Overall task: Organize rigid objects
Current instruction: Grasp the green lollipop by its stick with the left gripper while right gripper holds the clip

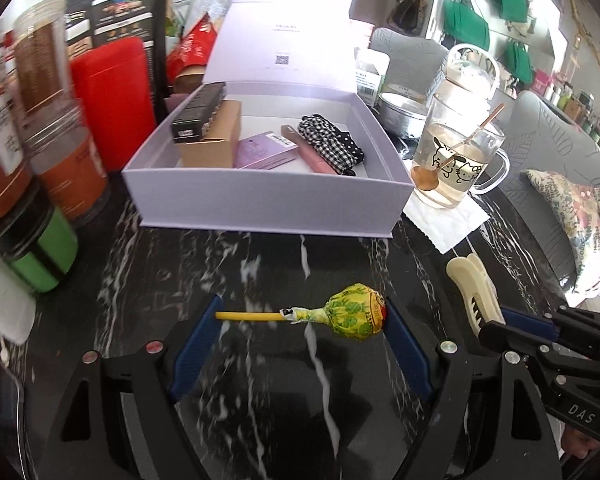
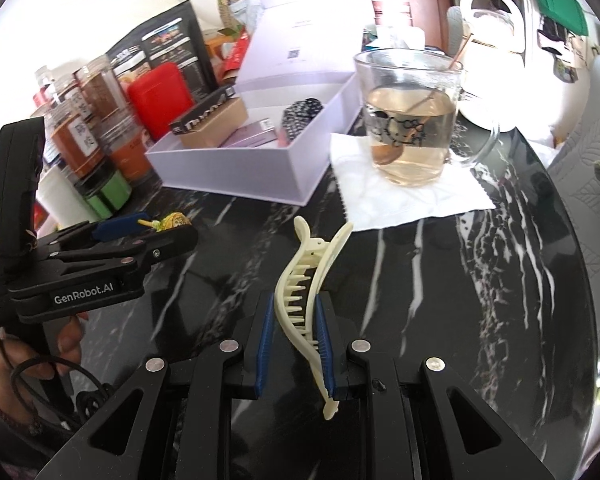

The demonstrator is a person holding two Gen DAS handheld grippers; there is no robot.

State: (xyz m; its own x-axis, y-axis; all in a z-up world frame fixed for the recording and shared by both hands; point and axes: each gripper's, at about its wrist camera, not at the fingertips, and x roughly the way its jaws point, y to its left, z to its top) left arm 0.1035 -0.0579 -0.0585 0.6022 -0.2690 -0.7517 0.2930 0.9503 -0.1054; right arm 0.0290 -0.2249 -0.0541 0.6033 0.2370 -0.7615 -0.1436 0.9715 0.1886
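A yellow-green wrapped lollipop (image 1: pixel 340 315) with a yellow stick lies crosswise between the blue pads of my left gripper (image 1: pixel 302 318); stick end and candy head touch the pads, so the jaws hold it by its ends just above the black marble table (image 1: pixel 180 264). It also shows in the right wrist view (image 2: pixel 172 222). My right gripper (image 2: pixel 292 320) is shut on a cream hair claw clip (image 2: pixel 300 288), also in the left wrist view (image 1: pixel 474 290). An open lilac box (image 1: pixel 268 200) stands ahead, holding small boxes, a pink item and a checkered cloth (image 1: pixel 332 142).
A glass mug of tea (image 1: pixel 452 160) on a white napkin (image 1: pixel 448 220) stands right of the box. Jars (image 1: pixel 56 128), a red tin (image 1: pixel 112 100) and a green-banded container (image 1: pixel 40 256) crowd the left. The table edge curves at the right (image 2: pixel 572 240).
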